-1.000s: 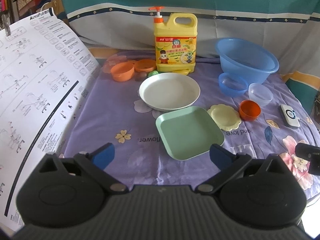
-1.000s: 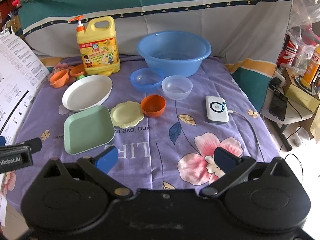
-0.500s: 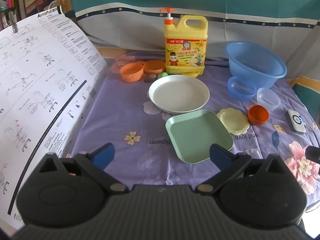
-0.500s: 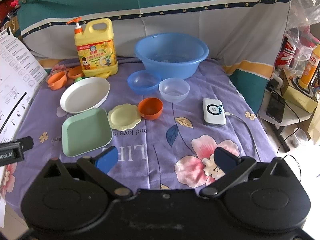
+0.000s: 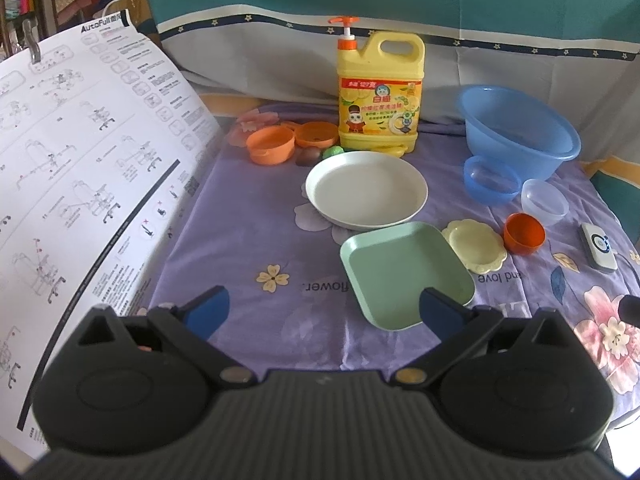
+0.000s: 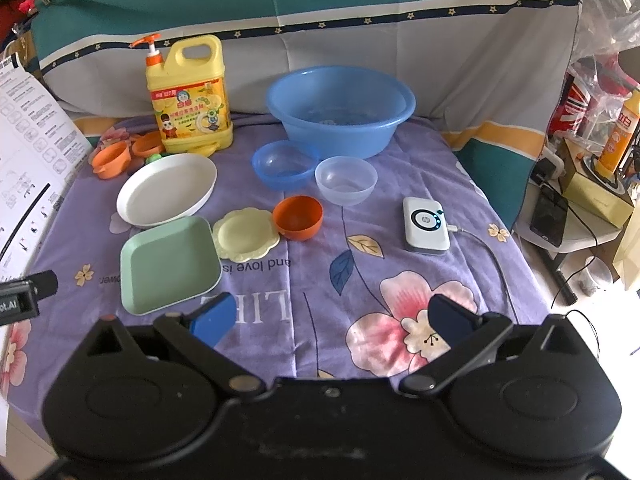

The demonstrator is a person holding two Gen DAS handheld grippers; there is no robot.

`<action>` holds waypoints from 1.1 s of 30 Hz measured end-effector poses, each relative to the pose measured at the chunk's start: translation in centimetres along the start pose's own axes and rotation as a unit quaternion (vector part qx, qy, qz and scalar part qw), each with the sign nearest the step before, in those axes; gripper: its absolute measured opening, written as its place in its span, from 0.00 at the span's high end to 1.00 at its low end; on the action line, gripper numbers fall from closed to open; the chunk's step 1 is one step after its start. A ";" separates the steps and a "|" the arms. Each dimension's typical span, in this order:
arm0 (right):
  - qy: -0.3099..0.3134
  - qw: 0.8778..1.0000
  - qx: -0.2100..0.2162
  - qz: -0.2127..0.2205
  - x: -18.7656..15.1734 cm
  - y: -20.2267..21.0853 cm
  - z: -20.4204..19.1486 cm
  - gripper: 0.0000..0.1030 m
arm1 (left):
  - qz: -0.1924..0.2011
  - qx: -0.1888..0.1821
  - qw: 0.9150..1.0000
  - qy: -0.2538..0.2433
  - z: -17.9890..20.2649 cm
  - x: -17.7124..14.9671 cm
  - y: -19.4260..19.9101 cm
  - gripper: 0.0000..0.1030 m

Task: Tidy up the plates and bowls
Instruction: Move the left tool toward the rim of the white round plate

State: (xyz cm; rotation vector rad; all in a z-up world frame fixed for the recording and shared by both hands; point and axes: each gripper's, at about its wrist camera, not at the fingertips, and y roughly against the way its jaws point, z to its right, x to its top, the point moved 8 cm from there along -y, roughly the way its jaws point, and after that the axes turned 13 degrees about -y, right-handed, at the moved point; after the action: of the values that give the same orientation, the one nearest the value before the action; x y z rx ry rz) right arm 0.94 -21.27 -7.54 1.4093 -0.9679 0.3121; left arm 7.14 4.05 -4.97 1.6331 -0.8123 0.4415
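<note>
On the purple floral cloth lie a white round plate (image 5: 366, 189) (image 6: 166, 190), a green square plate (image 5: 404, 274) (image 6: 168, 264), a pale yellow flower-shaped dish (image 5: 476, 245) (image 6: 245, 234), a small orange bowl (image 5: 524, 233) (image 6: 298, 217), a small blue bowl (image 5: 491, 179) (image 6: 284, 164) and a clear bowl (image 5: 545, 195) (image 6: 346, 180). My left gripper (image 5: 322, 310) is open and empty above the near edge, beside the green plate. My right gripper (image 6: 332, 316) is open and empty above the cloth's near edge.
A large blue basin (image 5: 518, 136) (image 6: 340, 110) and a yellow detergent jug (image 5: 380, 92) (image 6: 188, 96) stand at the back. Orange cups (image 5: 270, 145) (image 6: 112, 158) sit back left. A white device with cable (image 6: 425, 225) lies right. A printed sheet (image 5: 80, 168) hangs at left.
Both grippers have drawn back and shifted left a little; the dishes look slightly farther away. Nothing on the cloth has moved.
</note>
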 end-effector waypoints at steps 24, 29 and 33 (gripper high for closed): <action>0.004 1.000 -0.006 -0.013 -0.5 -1.3 0.0 0.00 | -0.001 0.002 1.000 -0.004 -0.1 -0.3 -0.5 0.00; 0.006 1.000 -0.007 -0.014 -0.5 -1.7 0.0 0.00 | -0.002 0.000 1.000 -0.008 0.1 -0.5 -1.1 0.00; 0.007 1.000 -0.009 -0.016 -0.4 -2.1 -0.1 0.00 | -0.006 0.001 1.000 -0.010 0.2 -0.5 -2.0 0.00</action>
State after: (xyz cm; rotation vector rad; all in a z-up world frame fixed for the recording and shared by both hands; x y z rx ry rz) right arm 2.17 -21.47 -9.25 1.4035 -0.9329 0.2888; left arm 8.16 4.08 -6.74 1.6464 -0.8180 0.4183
